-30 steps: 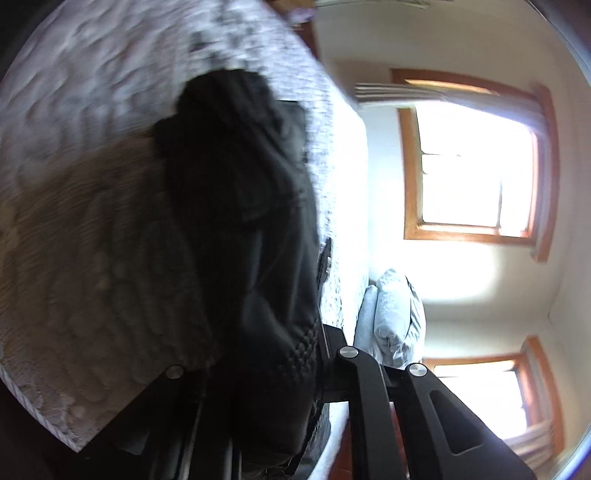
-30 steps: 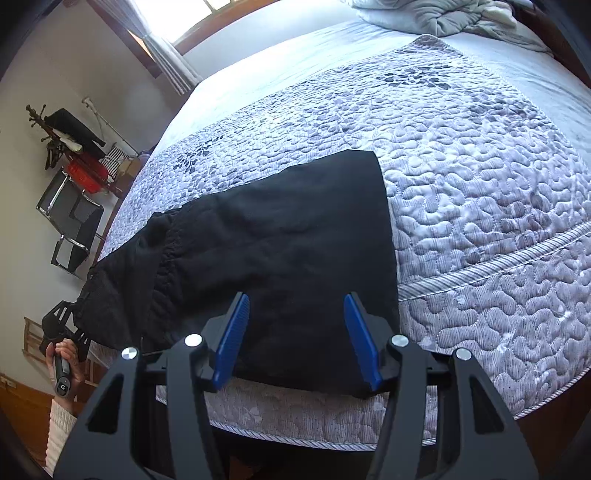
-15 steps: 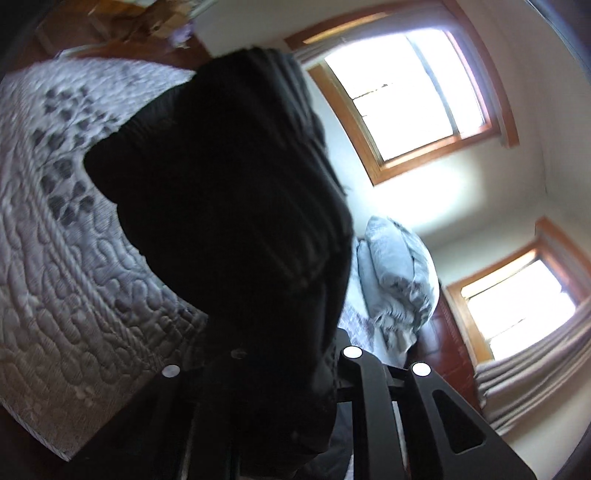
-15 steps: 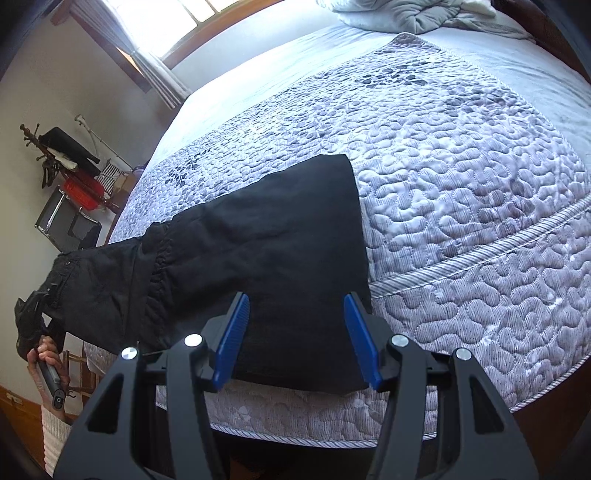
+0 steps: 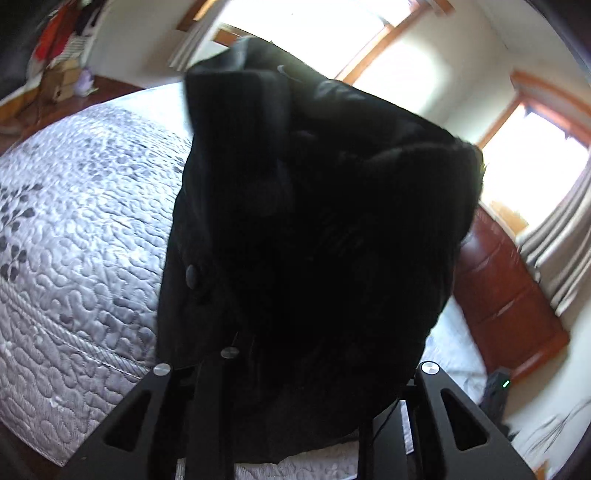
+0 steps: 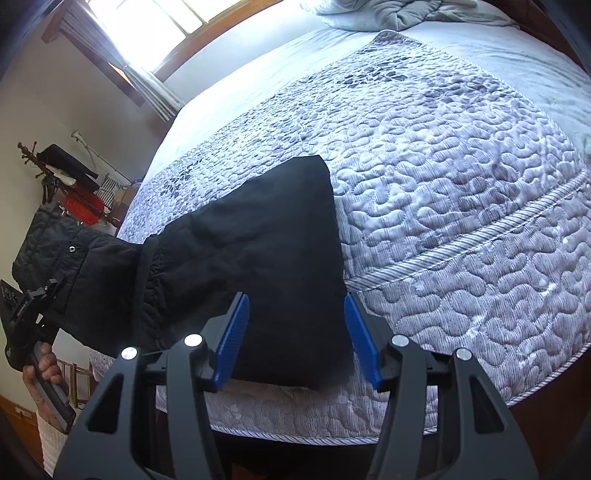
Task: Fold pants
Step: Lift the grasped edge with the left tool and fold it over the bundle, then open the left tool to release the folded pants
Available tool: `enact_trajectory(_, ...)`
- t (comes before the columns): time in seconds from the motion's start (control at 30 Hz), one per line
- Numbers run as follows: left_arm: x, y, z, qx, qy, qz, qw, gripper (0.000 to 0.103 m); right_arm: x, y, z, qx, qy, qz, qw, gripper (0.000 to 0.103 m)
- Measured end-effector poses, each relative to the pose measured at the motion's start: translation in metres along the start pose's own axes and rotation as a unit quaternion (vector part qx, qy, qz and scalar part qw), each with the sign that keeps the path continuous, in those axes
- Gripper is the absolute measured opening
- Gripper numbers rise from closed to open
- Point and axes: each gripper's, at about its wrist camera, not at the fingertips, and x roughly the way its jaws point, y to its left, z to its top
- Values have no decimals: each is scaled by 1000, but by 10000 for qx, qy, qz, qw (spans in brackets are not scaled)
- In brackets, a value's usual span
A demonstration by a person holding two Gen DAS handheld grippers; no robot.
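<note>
Black pants [image 6: 266, 243] lie across the front corner of a bed with a grey quilted cover [image 6: 461, 177]. The leg end rests flat on the quilt. The waist end [image 6: 55, 251] is lifted off the bed's left side by my left gripper [image 6: 27, 306], which is shut on it. In the left wrist view the black fabric [image 5: 314, 240] hangs over the fingers and hides the tips. My right gripper [image 6: 295, 336] is open and empty, its blue pads [image 6: 234, 332] hovering just above the leg end.
Crumpled grey bedding [image 6: 388, 14] lies at the bed's far end. A rack with clothes [image 6: 74, 184] stands at the left wall. A wooden dresser [image 5: 509, 288] stands beyond the bed, under bright windows [image 5: 532, 166].
My left gripper has raised the waist end higher and swung it over the bed, so the fabric now fills its view. The right gripper has held still above the leg end.
</note>
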Motion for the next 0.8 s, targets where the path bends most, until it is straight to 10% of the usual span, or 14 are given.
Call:
enact_trajectory(0.37, 83, -79, -69, 1551, 1056, 609, 9804, 35, -9, -20, -1, 265, -131, 54, 9995, 55)
enact_trajectory(0.67, 135, -137, -113, 2433, 1678, 784, 9521, 78, -14, -27, -1, 429, -202, 140, 9988, 62)
enact_trajectory(0.8, 89, -131, -152, 2550, 1745, 796, 9477, 91, -18, -21, 2, 466, -250, 306, 9981, 73)
